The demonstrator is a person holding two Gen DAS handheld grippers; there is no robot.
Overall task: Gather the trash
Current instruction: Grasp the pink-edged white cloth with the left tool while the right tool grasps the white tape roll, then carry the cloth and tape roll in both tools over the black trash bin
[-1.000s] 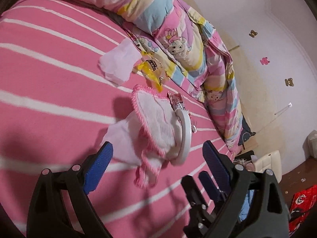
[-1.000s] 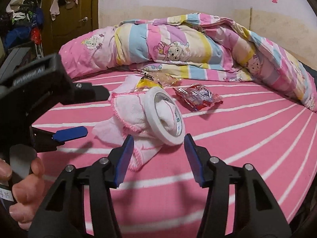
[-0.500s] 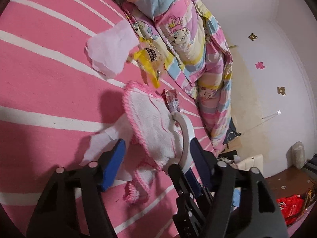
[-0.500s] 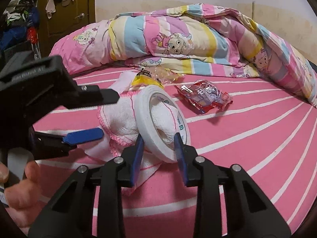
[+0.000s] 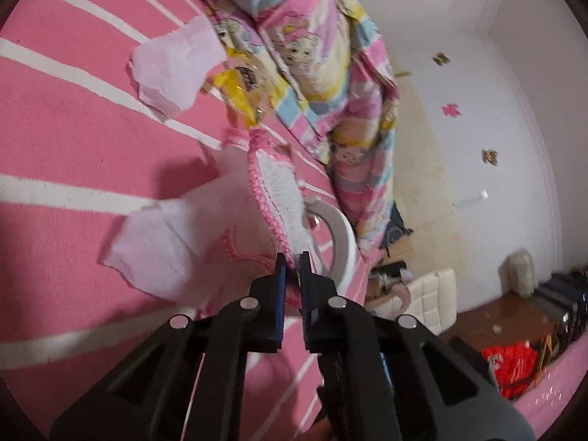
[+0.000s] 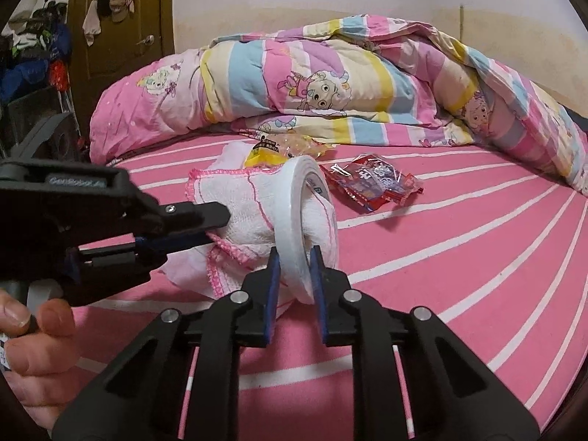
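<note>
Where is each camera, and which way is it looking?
Left wrist: on the left gripper, facing across the bed to a wall; its closing jaws pinch the cloth.
Right wrist: on the right gripper, facing the quilt; its jaws are closing on the tape; a hand shows.
Both see cloth and tape.

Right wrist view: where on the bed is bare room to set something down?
Free: the pink striped sheet right of the white tape roll, below the red snack wrapper. Crowded: around the pink-edged white cloth, yellow wrapper and pastel striped quilt.
</note>
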